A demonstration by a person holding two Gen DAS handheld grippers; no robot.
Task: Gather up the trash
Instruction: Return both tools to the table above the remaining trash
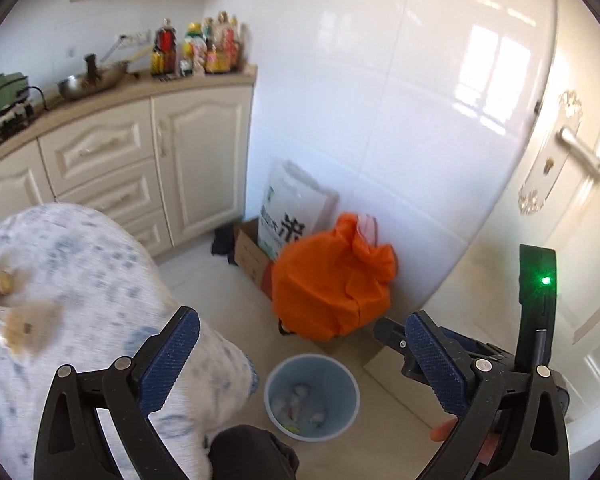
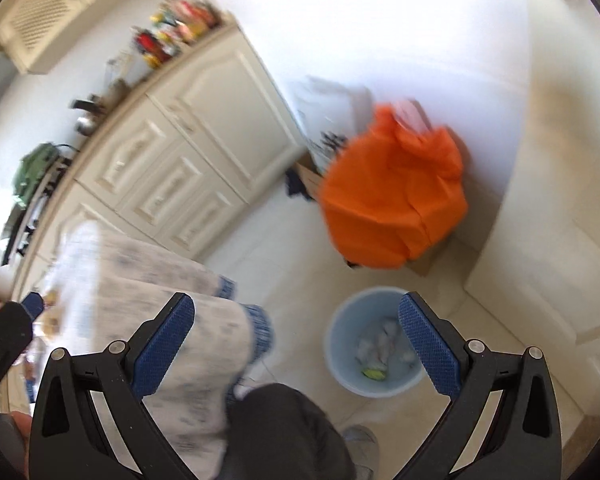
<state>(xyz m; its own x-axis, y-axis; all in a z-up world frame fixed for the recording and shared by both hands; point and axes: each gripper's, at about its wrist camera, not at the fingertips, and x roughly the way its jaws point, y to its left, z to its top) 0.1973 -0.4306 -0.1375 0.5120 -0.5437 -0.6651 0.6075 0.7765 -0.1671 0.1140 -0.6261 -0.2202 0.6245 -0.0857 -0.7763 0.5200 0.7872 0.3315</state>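
Left wrist view: left gripper (image 1: pixel 300 364) with jaws spread wide, nothing between the blue pads (image 1: pixel 168 364).
Right gripper: seen from the left wrist just past the left gripper's right finger, green light lit on its body; from its own view the right gripper (image 2: pixel 296 344) is also spread wide and empty.
Knee: dark trouser knee (image 2: pixel 284 432) directly below and between the right gripper's fingers.
Bin: pale blue bin (image 1: pixel 349 384) on the floor, just ahead of and below the left gripper, between its fingers; in the right wrist view the bin (image 2: pixel 338 340) sits behind the right finger.
Trash: crumpled white paper (image 2: pixel 380 344) and a yellow-green scrap (image 2: pixel 374 372) lie inside the bin.
Table: cloth-covered table (image 1: pixel 100 280) ahead-left of both grippers, brown stains on the cloth; items at its far left edge too blurred to identify.
Orange bag: tied orange bag (image 1: pixel 332 284) beyond the bin, against the wall.
Box: cardboard box (image 1: pixel 248 252) and white printed sack (image 1: pixel 288 208) just behind-left of the orange bag.
Cabinets: cream cabinets (image 1: pixel 140 160) far ahead-left, wok (image 1: pixel 88 82) and bottles (image 1: pixel 204 46) on the counter.
Door: white door (image 1: pixel 580 200) with lever handle, far right.
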